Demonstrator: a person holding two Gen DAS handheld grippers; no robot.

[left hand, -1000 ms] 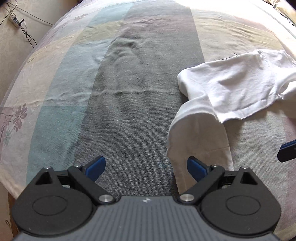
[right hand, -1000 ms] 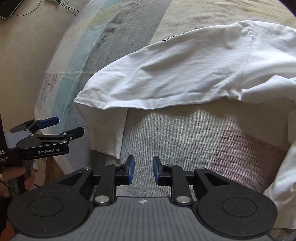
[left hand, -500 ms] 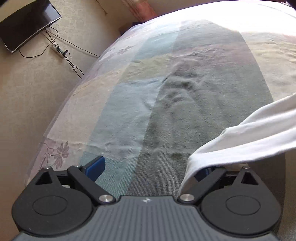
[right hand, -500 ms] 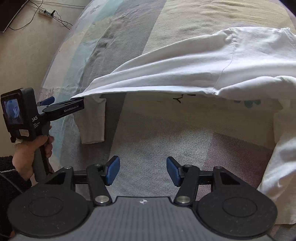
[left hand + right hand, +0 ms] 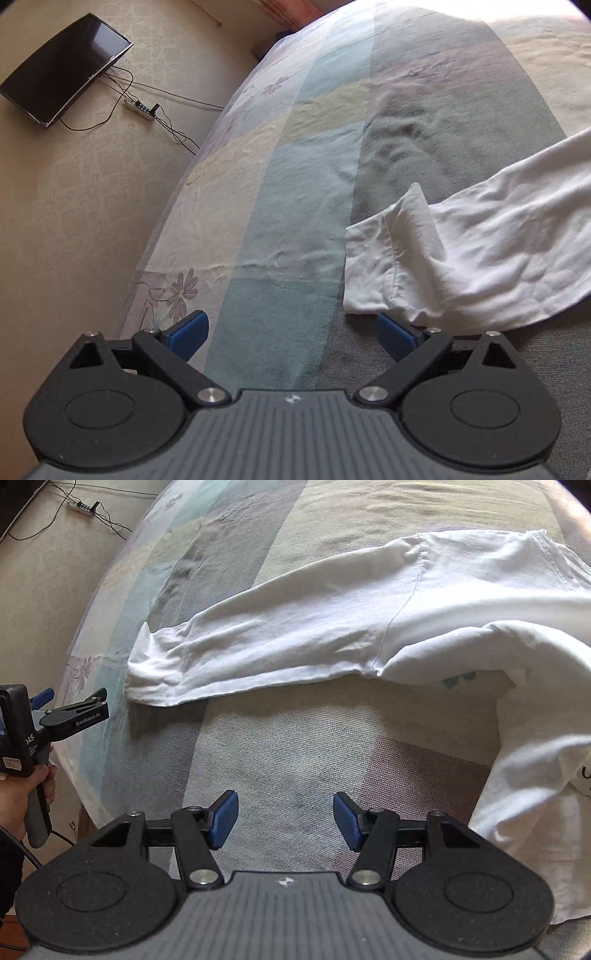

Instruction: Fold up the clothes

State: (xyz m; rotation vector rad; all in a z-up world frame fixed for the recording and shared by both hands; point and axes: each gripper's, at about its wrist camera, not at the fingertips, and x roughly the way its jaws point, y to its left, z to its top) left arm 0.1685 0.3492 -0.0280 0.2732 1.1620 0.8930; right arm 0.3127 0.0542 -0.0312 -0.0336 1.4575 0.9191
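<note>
Bed: a bedspread (image 5: 295,221) of grey, teal, cream and pink patches is spread over it; floral print is seen along its edge.
Floor: beige carpet (image 5: 92,221) is seen beside the bed, with a dark screen (image 5: 62,70) and a power strip (image 5: 138,107) with cables lying on it.
Shirt: a white long-sleeved shirt (image 5: 332,605) is laid across the bed, one sleeve (image 5: 461,254) stretched out flat, its cuff near the bed's edge; the body is bunched up at the right.
Left claw (image 5: 291,336): jaws are held wide apart and nothing is gripped; the cuff lies just beyond the right fingertip.
Right claw (image 5: 286,819): jaws are parted about halfway over bare bedspread, nothing between them.
Hand (image 5: 22,797): the left tool's handle is gripped.
</note>
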